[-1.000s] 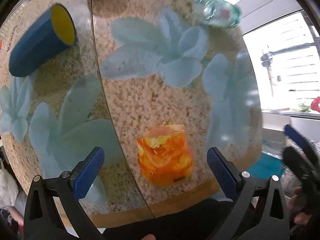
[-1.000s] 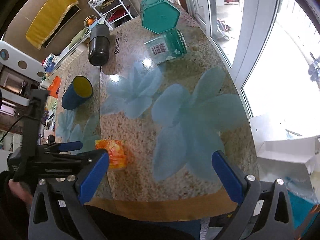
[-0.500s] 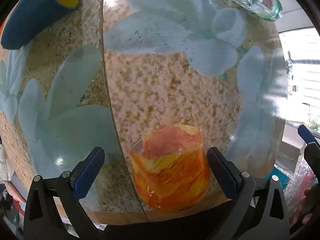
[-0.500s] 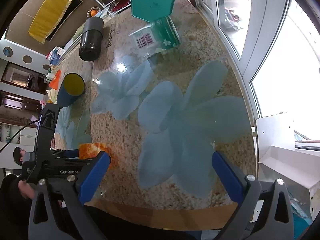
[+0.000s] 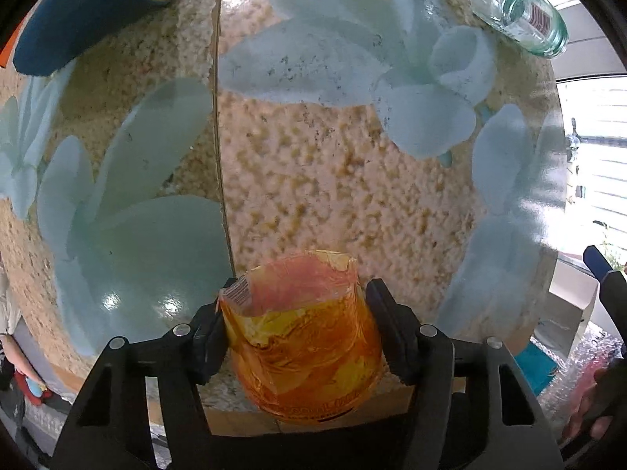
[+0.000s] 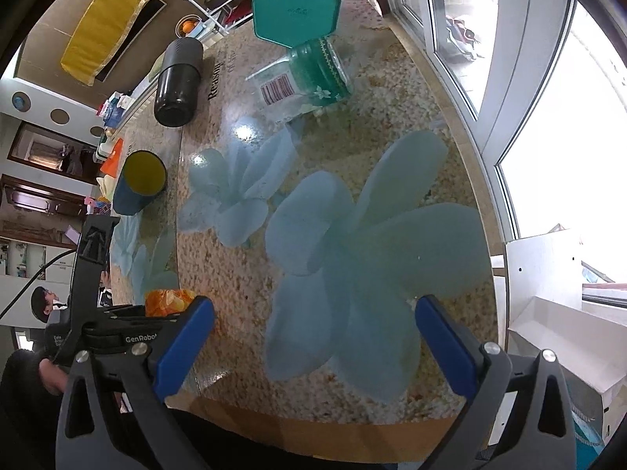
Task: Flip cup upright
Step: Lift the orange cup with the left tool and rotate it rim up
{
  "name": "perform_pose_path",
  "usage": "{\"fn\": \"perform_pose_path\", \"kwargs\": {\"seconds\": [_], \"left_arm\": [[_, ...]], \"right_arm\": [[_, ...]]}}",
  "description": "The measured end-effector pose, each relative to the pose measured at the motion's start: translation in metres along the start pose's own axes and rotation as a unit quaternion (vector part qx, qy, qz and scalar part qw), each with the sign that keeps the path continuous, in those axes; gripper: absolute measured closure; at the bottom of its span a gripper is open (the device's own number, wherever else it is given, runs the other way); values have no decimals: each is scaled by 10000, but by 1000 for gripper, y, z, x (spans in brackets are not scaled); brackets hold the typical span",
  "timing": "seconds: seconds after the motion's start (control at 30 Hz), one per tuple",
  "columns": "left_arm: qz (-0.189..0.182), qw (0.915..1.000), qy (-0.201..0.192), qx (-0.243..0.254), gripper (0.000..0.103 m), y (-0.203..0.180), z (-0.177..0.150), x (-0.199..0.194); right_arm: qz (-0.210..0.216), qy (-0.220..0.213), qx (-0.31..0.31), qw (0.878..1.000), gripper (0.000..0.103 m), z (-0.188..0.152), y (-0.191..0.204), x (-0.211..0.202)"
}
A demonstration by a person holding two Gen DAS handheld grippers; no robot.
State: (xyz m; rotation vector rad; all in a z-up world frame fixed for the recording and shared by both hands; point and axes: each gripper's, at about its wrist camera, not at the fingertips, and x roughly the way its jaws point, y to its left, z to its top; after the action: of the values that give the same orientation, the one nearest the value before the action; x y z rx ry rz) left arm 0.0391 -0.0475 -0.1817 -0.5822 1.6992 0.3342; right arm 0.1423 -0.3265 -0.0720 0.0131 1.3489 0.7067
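Surface: speckled tabletop [image 6: 250,274] with pale blue flower print, window to the right. Left tongs [image 5: 299,327] pinch the orange cup [image 5: 303,340] from both sides near the table's front edge; pads touch its walls. Right tongs [image 6: 313,348] spread wide, nothing between them. Blue cup [image 6: 139,184] lies on its side, far ahead-left of the right tongs. Black cylinder [image 6: 178,82] and teal jar [image 6: 301,74] beyond.

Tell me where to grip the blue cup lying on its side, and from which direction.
Grip the blue cup across its outer wall mid-body, coming from above with fingers either side of the barrel. It lies on the table with its yellow mouth facing the near edge, so the round sides are exposed. The right gripper is open and free.
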Motion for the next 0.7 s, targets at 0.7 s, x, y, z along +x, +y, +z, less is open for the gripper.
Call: {"fn": "perform_pose_path", "kwargs": {"seconds": [0.7], "left_arm": [[-444,9625,-2569,743,35,-5,-7,-115]], "right_arm": [[4,-419,-388,9984,0,3,19,-23]]}}
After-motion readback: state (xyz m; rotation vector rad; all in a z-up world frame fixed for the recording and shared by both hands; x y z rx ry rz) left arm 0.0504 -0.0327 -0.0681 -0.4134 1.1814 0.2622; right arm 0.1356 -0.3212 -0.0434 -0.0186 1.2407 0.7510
